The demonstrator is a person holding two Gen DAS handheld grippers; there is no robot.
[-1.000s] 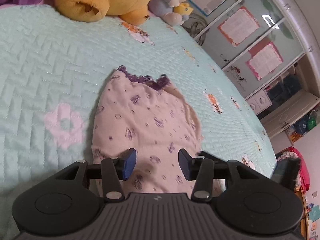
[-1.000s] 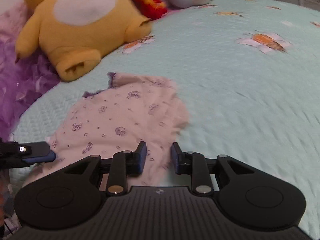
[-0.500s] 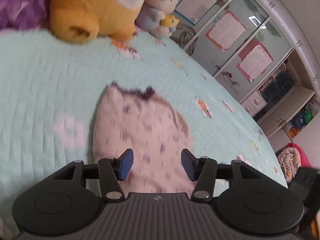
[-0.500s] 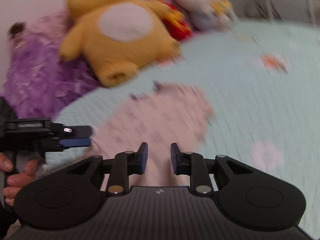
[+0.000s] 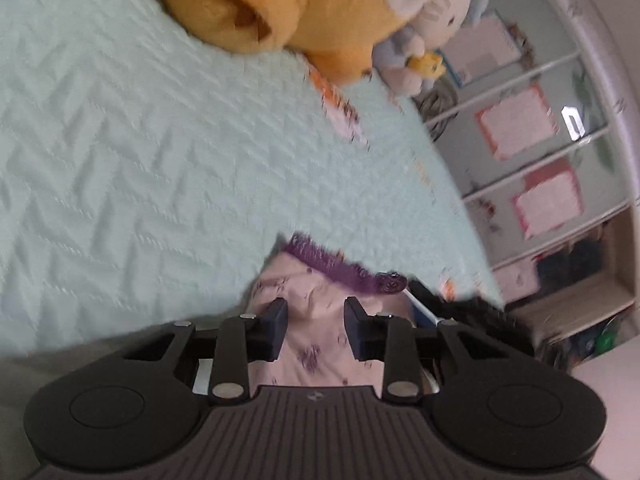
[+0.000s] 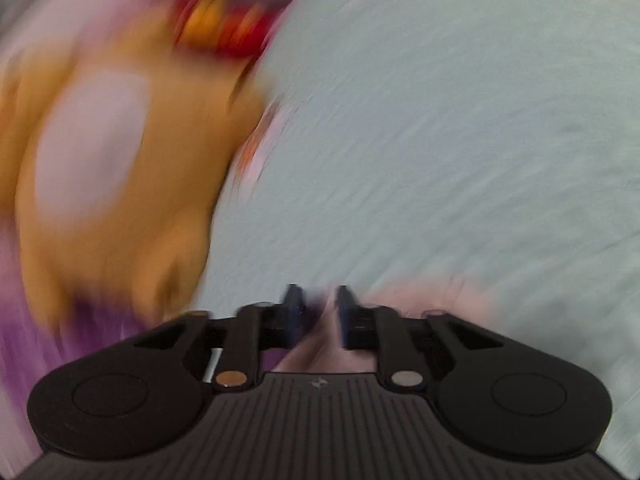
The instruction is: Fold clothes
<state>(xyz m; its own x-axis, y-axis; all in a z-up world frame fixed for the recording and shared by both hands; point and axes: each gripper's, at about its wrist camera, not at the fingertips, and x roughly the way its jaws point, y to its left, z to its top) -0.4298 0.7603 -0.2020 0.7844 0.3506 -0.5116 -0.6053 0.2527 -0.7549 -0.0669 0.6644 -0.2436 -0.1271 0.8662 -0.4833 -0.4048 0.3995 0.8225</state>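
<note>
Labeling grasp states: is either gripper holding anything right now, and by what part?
Left gripper: open, fingers apart over the pink garment, nothing pinched. Right gripper: too blurred to tell.

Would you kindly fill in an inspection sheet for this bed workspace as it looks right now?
Surface: mint quilted bedspread, with flower patches.
Job's things: pink printed garment with purple trim, lying under both tools.
Clutter: yellow plush toy and white plush toy at the bed's far end.
Grippers: left hand-held gripper open over the garment; right hand-held gripper blurred, narrow gap between its fingers, grip unclear.
Cables: nothing seen.
Surroundings: glass doors with pink-framed sheets; shelves below.
</note>
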